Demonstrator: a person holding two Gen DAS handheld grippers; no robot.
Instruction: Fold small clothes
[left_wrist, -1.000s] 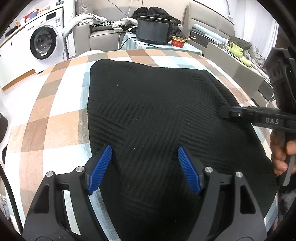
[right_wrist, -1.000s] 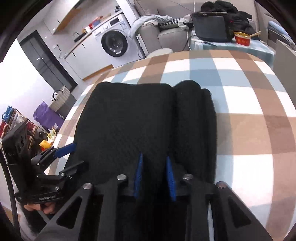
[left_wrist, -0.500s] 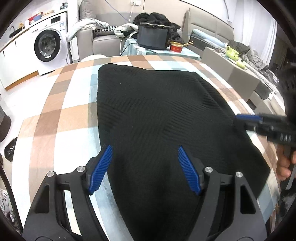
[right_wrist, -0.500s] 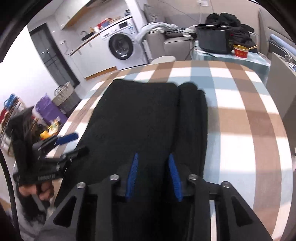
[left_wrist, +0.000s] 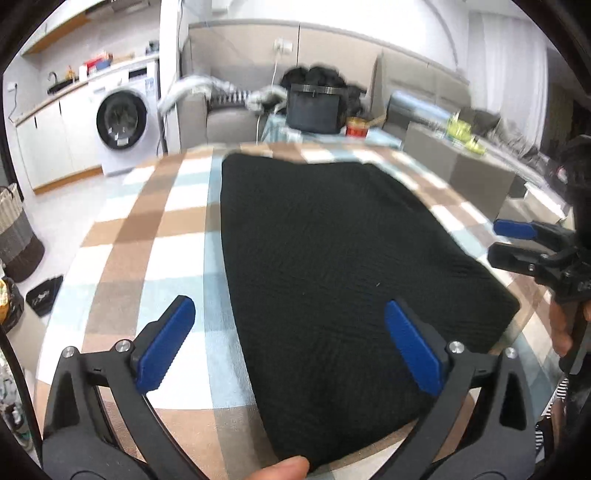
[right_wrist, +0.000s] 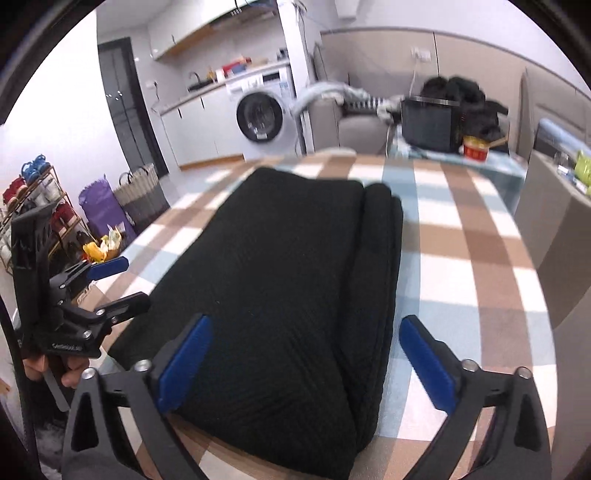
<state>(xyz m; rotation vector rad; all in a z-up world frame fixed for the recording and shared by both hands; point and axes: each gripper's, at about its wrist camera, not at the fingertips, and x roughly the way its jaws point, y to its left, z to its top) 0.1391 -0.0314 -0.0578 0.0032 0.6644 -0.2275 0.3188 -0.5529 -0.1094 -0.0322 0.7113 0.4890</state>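
Observation:
A black knitted garment (left_wrist: 332, 266) lies folded flat on the checked table; it also shows in the right wrist view (right_wrist: 288, 288), with a rolled fold along its right side. My left gripper (left_wrist: 291, 343) is open and empty, held above the garment's near left edge. My right gripper (right_wrist: 303, 362) is open and empty, above the garment's near end. Each gripper also shows in the other's view: the right one (left_wrist: 517, 240) beside the garment's right edge, the left one (right_wrist: 110, 284) off its left edge.
The table (left_wrist: 155, 236) has a brown, white and blue checked cloth. Behind it stand a washing machine (left_wrist: 122, 118), a grey sofa with clothes, and a dark box (left_wrist: 314, 110) with a red bowl on a side table. Baskets and a shoe rack (right_wrist: 37, 206) stand at the left.
My right gripper opened, letting go of the garment, and pulled back and up. My left gripper rose and drew back too. The garment lies still.

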